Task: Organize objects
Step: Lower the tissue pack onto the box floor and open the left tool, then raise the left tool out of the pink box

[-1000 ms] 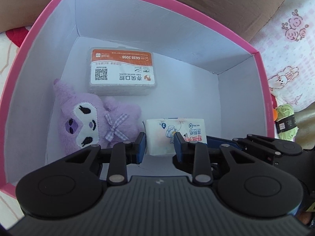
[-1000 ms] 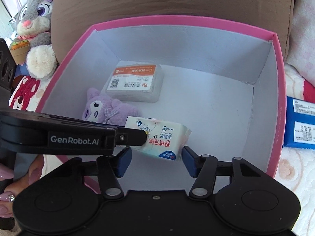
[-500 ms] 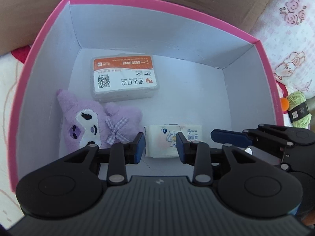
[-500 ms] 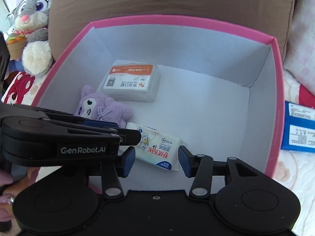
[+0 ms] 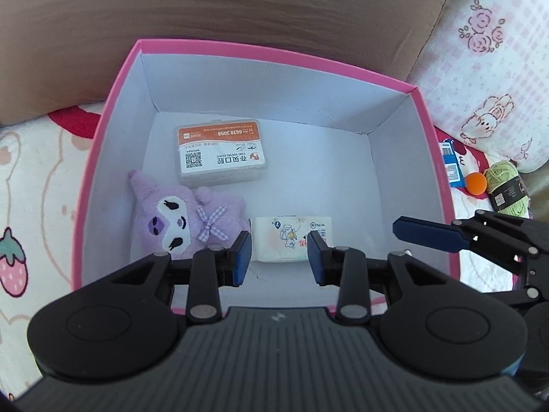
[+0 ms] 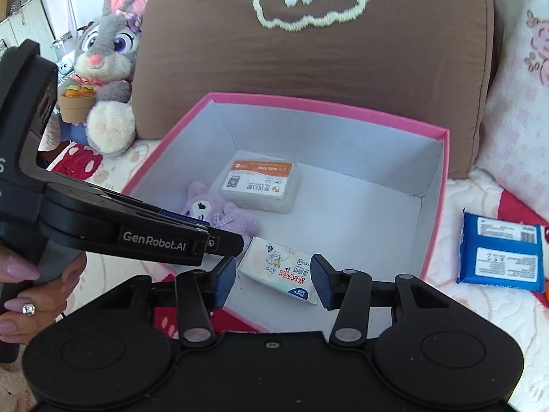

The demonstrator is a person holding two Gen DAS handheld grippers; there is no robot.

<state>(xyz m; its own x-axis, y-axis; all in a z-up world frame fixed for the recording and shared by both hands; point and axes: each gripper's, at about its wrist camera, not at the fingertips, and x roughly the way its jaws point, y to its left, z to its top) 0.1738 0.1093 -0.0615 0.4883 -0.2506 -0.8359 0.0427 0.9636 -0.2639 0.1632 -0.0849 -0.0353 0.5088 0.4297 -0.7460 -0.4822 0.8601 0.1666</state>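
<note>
Left gripper is hovering over the pink box in its own view, jaws parted and empty. Behind the gap at twelve o'clock, the tissue pack is lying on the box floor, untouched. At ten o'clock a purple plush is resting beside it, with a white labelled case beyond. At three o'clock the right gripper's blue pad is poking in. Outside the box, at two o'clock, an orange ball and green yarn are sitting on the patterned bedding.

Right gripper, in its own view, is standing released too, the tissue pack lying free beyond its fingers. A person's hand is gripping the left tool at nine o'clock. A brown cushion is backing the box at twelve, a bunny toy at ten, a blue packet at three.
</note>
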